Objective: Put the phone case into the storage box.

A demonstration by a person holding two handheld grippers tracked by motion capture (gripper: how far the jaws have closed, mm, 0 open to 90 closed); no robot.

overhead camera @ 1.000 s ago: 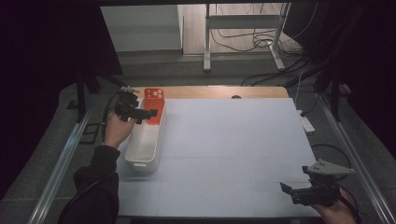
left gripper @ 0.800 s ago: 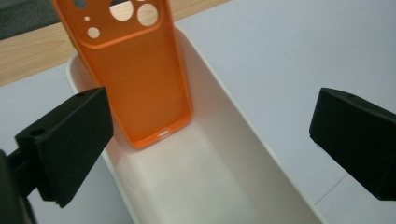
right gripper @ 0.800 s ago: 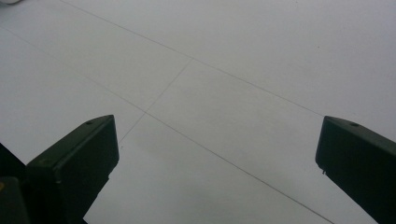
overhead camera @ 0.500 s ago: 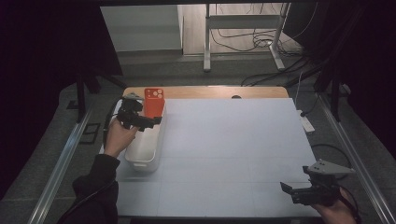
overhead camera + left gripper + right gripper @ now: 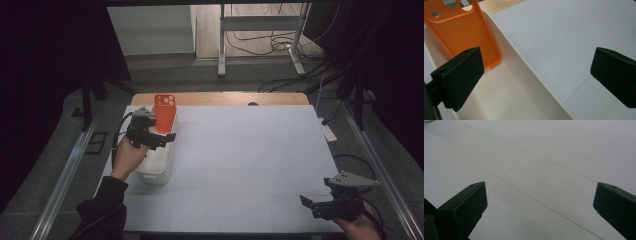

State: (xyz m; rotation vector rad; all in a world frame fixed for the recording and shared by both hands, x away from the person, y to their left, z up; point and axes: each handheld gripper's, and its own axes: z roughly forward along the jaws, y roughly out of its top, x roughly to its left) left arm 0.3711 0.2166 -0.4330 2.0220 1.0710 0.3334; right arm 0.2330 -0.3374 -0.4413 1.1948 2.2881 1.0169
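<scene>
In the high view, a pale grey surface is seen across the middle of the frame, with a strip of bare wood along its far edge. At the left of the frame a white oblong bin is set on the surface, and an orange phone case is stood upright at the bin's far end, its camera cut-out at the top. The left gripper is held by a hand over the bin, just below the case in the frame, with its jaws pointed toward the right. At the lower right of the frame the right gripper is held low over the surface, well apart from the bin, a grey three-cornered plate on its top.

In the left gripper view, the jaws of the left gripper are seen spread wide, with nothing between them. The phone case is leaned against the bin's end wall at the upper left of the frame, apart from the jaws. The bin's rim is run diagonally between the jaws.

In the right gripper view, the jaws of the right gripper are seen spread wide over the bare surface, crossed by thin seam lines.
</scene>
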